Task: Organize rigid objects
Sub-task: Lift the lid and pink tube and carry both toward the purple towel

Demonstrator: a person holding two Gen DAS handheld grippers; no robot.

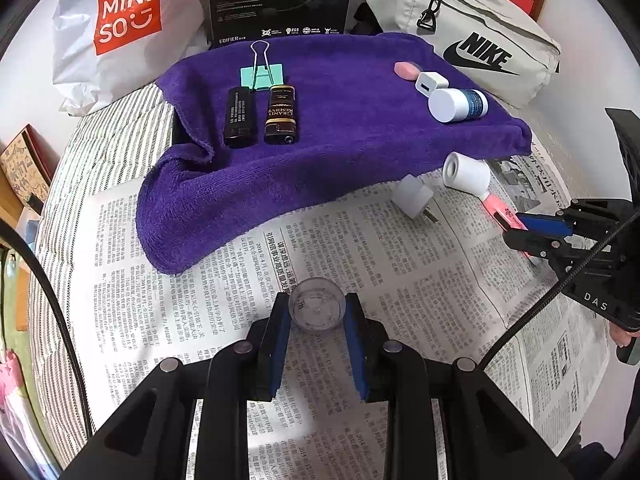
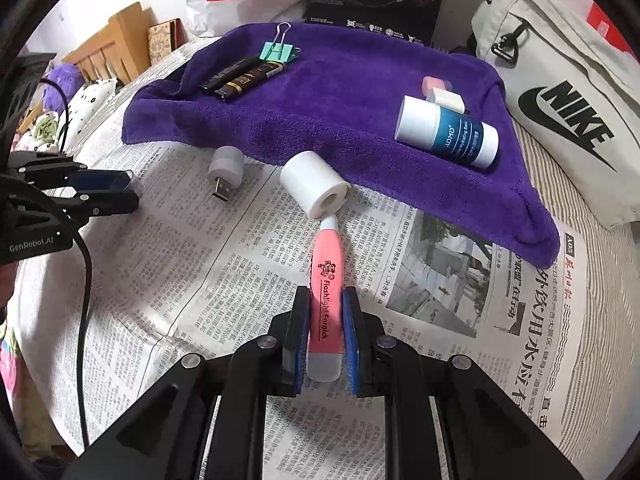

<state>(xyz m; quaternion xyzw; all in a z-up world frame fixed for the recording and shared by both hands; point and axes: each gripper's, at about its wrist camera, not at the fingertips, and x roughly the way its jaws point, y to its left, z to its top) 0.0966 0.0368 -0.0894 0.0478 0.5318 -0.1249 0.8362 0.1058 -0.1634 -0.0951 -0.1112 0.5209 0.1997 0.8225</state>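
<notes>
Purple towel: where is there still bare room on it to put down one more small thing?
On the purple towel, the middle is bare, between the two lighters with the binder clip and the blue bottle. The front edge near the white roll is also free. The right back corner is crowded: eraser, charger, bottle.

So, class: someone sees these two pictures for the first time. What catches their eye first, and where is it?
The purple towel dominates, spread over the newspaper and carrying two lighters and a mint binder clip. Up close, the right gripper clamps a pink flashlight earpick, while the left gripper holds a small clear cup.
</notes>
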